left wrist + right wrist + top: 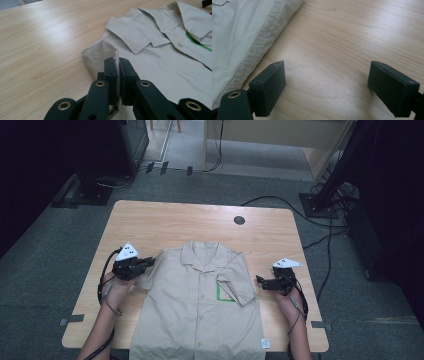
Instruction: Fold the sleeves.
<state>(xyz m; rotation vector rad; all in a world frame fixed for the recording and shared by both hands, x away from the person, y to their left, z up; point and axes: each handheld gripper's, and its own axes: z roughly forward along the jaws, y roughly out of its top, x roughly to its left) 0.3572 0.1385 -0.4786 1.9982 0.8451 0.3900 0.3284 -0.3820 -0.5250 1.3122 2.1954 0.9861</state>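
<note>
At the table's (150,220) left, the left gripper (117,65) pinches the sleeve (100,53) of the shirt (200,310) lying mid-table; fold it inward flat, I'd judge; the right gripper (327,82) waits wide open, empty, beside the hem

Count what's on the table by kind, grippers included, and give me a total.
Beige short-sleeved shirt: 1
Handheld grippers: 2, the left gripper pinching the shirt's sleeve, the right gripper open over bare wood beside the shirt
Round black grommet in the tabletop: 1
Total: 4
</note>
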